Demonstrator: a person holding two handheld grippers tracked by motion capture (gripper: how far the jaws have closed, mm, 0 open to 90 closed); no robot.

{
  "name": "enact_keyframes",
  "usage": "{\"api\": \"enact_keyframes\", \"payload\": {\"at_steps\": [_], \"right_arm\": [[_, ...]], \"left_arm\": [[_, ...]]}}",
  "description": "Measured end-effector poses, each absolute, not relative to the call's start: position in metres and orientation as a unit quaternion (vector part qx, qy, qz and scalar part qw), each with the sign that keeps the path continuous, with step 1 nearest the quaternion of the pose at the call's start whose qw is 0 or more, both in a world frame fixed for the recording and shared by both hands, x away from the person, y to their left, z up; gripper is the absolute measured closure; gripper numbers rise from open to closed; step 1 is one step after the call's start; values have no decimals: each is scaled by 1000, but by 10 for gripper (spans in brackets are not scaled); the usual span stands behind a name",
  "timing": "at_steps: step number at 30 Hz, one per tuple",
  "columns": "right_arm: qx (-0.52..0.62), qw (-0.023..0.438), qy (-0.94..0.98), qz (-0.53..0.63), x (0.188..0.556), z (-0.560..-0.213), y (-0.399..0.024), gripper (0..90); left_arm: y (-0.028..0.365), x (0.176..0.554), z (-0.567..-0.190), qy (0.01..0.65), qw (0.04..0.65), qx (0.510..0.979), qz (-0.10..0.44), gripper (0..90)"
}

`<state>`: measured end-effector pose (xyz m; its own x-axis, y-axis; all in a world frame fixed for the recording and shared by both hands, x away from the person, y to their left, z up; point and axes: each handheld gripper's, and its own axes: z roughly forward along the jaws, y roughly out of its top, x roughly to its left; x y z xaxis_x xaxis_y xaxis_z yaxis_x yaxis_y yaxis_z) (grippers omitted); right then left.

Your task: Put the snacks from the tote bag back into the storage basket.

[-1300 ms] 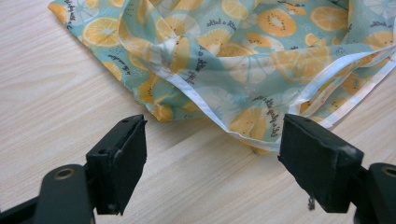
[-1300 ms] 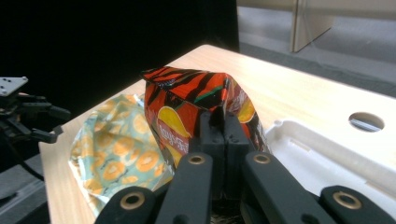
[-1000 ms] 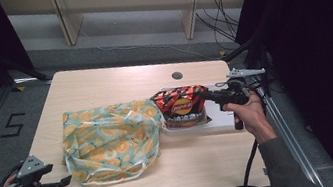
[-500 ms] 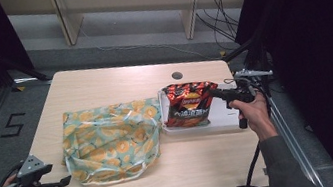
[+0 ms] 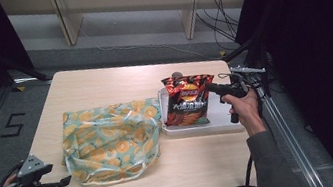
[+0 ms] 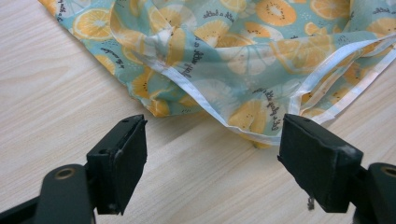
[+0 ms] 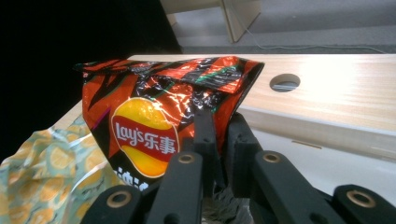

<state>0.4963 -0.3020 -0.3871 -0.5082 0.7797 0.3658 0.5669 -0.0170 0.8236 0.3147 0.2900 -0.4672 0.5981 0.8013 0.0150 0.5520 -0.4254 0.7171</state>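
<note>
A: How far was the work at this moment?

B: I judged it was near the beginning. The right gripper (image 5: 210,87) had its jaws clenched on the edge of the glossy red crisp packet with the yellow round logo (image 5: 186,99), and the jaws had just been opening a little, with the foil still between them. The packet stood over the flat white tray (image 5: 220,117) on the right part of the light wooden table (image 5: 102,86).

A: And the other side?

B: The left gripper (image 6: 212,154) hovered with its jaws released, wide apart, just before the hem of the soft turquoise cloth bag printed with orange slices (image 6: 224,60). It gripped nothing.

A: So what was left?

B: Probably the bag's mouth had to be lifted open, and the packet carried across and put inside.
</note>
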Motion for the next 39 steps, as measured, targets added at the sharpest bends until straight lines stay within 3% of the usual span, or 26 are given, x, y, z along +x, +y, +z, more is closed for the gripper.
{"api": "enact_keyframes", "payload": {"at_steps": [16, 20, 21, 26, 36, 39], "right_arm": [[502, 139, 699, 490, 517, -391, -290, 821], [501, 150, 701, 485, 519, -393, -289, 862], [513, 134, 696, 484, 516, -392, -286, 877], [504, 154, 706, 473, 516, -390, -286, 900], [530, 124, 696, 468, 511, -388, -294, 900], [518, 140, 703, 467, 515, -390, -296, 900]], "left_arm": [[291, 315, -467, 407, 339, 829, 179, 229], [291, 315, -467, 410, 340, 828, 176, 229], [291, 315, -467, 409, 341, 828, 176, 229], [291, 315, -467, 410, 341, 828, 175, 229], [291, 316, -468, 406, 341, 828, 182, 229], [290, 315, -467, 412, 337, 828, 175, 229]]}}
